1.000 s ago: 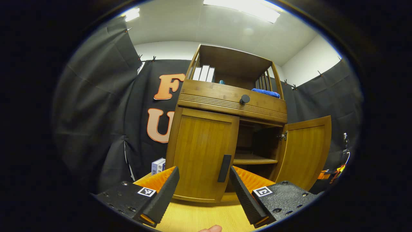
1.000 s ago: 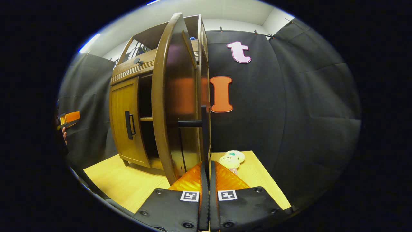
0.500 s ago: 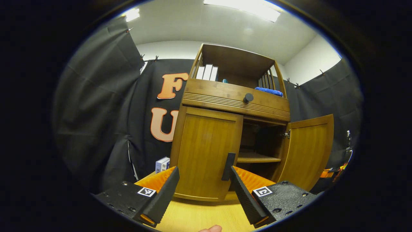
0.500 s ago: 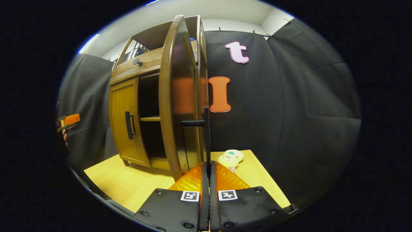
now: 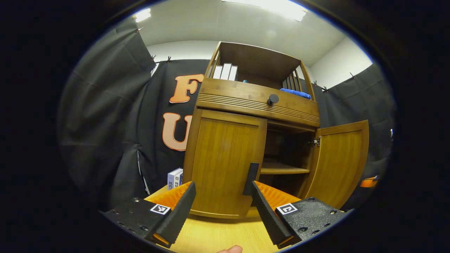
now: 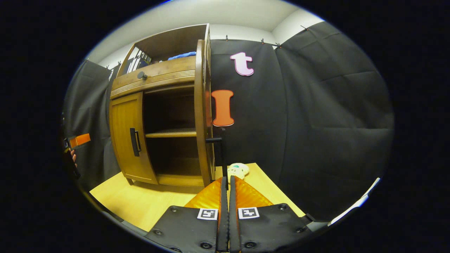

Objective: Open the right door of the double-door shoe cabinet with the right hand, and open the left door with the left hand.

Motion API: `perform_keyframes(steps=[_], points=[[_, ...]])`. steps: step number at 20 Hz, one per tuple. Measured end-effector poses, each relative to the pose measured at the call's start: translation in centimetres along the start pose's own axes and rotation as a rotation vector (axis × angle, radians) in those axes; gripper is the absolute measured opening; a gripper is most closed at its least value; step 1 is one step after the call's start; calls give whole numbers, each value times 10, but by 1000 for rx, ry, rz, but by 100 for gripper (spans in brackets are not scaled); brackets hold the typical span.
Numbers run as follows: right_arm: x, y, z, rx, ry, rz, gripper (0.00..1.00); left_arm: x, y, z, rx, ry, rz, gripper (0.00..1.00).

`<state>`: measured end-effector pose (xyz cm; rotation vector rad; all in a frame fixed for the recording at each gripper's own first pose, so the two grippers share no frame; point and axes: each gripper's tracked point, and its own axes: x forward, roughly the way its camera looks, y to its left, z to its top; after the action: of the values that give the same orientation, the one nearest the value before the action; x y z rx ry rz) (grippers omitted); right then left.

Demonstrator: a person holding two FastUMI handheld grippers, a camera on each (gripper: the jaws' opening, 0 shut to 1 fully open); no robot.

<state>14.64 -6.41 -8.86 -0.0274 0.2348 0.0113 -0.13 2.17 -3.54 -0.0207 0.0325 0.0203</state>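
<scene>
Left gripper view puts the shoe cabinet (image 5: pixel 253 102) at centre frame, standing on a pale wooden table (image 5: pixel 218 235). Its left door (image 5: pixel 225 165) is flush closed, its dark handle (image 5: pixel 250 174) a vertical bar just above the tip of the right-hand finger at the bottom of the frame. The left gripper (image 5: pixel 222 191) has its fingers spread wide apart with nothing between them, just in front of that door. At centre right the right door (image 5: pixel 337 161) stands swung out, baring a shelf (image 5: pixel 283 170) inside. Above the doors sits a drawer with a round knob (image 5: pixel 272 99); a blue cloth (image 5: pixel 296 92) and pale books (image 5: pixel 225 72) rest in the top compartment. A small box (image 5: pixel 174 177) stands at the cabinet's lower left. Right gripper view shows the right gripper (image 6: pixel 225 182) with fingers pressed together at bottom centre, the bar handle of the open door rising right at their tips; whether they pinch it I cannot tell. A plush toy (image 6: pixel 237 170) lies on the table just beyond.
</scene>
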Motion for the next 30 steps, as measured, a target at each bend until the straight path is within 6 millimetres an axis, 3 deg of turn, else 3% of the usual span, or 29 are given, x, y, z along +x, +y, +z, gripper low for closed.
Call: perform_keyframes(steps=[4, 7, 8, 9, 10, 17, 22, 24, 27, 30], points=[[-22, 40, 29, -1, -51, 21, 8, 7, -8, -2, 6, 3, -18, 94], [-29, 76, 40, 10, -68, 59, 8, 19, -12, -2, -6, 1, -27, 92], [-30, 85, 45, 10, -83, 63, 2, 25, -12, 0, -14, -4, -29, 97], [-30, 93, 47, 1, -94, 67, 1, 30, -13, 1, -21, -7, -32, 94], [-30, 100, 49, -12, -97, 70, 8, 37, -15, 2, -31, -10, -38, 92], [-29, 125, 46, -54, -100, 50, 8, 79, -20, 7, -46, -32, -45, 95], [-31, 134, 39, -21, -107, 45, 100, 91, -42, 4, -18, -26, -92, 92], [-35, 135, 37, -12, -116, 42, 94, 98, -51, 0, -15, -13, -111, 92], [-41, 144, 36, -19, -120, 67, 99, 112, -58, -13, 13, 16, -117, 95], [-45, 145, 34, -28, -120, 76, 100, 125, -70, -27, 50, 38, -135, 92]])
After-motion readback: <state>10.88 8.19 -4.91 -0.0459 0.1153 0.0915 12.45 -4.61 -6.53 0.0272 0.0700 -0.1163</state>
